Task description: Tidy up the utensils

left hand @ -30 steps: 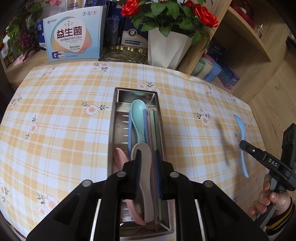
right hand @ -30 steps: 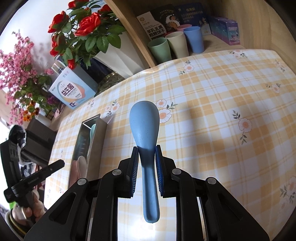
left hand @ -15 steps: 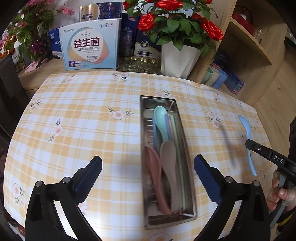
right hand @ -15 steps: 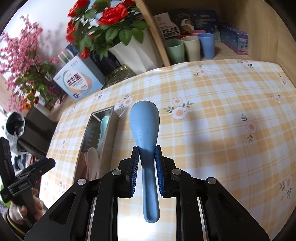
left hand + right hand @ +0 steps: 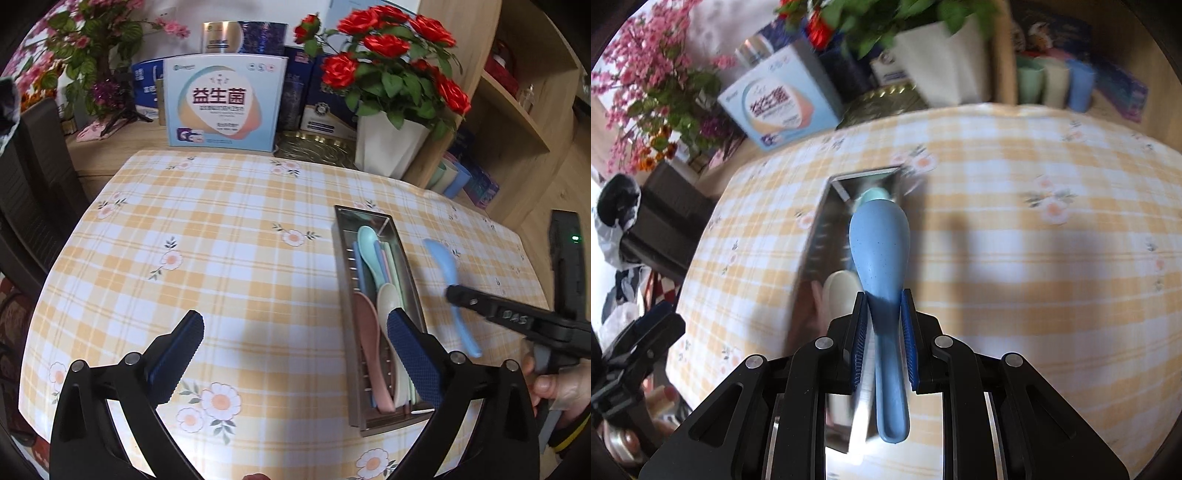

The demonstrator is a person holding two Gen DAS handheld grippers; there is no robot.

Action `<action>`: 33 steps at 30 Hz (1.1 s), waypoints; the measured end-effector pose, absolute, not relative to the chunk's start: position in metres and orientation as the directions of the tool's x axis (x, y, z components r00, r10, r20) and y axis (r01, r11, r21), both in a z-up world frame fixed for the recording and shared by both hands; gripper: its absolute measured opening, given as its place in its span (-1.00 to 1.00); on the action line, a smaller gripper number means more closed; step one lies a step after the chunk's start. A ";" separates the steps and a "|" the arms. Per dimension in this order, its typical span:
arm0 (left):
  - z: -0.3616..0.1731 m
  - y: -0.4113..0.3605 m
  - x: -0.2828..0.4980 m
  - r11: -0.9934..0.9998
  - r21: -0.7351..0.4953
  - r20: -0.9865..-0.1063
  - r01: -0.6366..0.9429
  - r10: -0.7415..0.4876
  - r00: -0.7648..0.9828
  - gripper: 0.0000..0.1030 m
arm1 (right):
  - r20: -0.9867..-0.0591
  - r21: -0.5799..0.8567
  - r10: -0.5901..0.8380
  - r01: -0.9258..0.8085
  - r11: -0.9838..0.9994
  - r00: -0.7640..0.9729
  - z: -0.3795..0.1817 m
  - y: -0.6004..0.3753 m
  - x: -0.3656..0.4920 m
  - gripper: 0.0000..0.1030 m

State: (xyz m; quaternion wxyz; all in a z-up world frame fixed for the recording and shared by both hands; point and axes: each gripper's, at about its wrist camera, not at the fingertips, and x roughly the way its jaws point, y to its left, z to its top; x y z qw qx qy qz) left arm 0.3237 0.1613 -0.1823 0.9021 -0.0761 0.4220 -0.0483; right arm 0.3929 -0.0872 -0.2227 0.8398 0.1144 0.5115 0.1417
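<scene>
One blue spoon point(image 5: 880, 254) clamped in my right gripper point(image 5: 882, 350), lengthwise over the steel tray point(image 5: 827, 221); left gripper point(image 5: 295, 354) gapes empty.

Motion-blurred tray point(image 5: 827, 236), tablecloth point(image 5: 1015, 258)

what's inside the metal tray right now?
Metal tray: teal spoon, cream spoon, pink spoon, pastel sticks underneath. Its near end is hidden behind the left gripper's fingers.

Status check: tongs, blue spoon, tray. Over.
Left tongs open, empty, beside the tray. Right tongs shut on blue spoon, over the tray. Tray already holds several spoons; nothing blocking.
</scene>
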 end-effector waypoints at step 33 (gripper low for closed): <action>-0.155 0.144 0.316 0.987 -0.153 -0.750 0.056 -0.153 0.644 0.88 | -0.794 0.320 0.359 -0.165 0.933 0.491 -0.213 -0.066 0.425 -0.52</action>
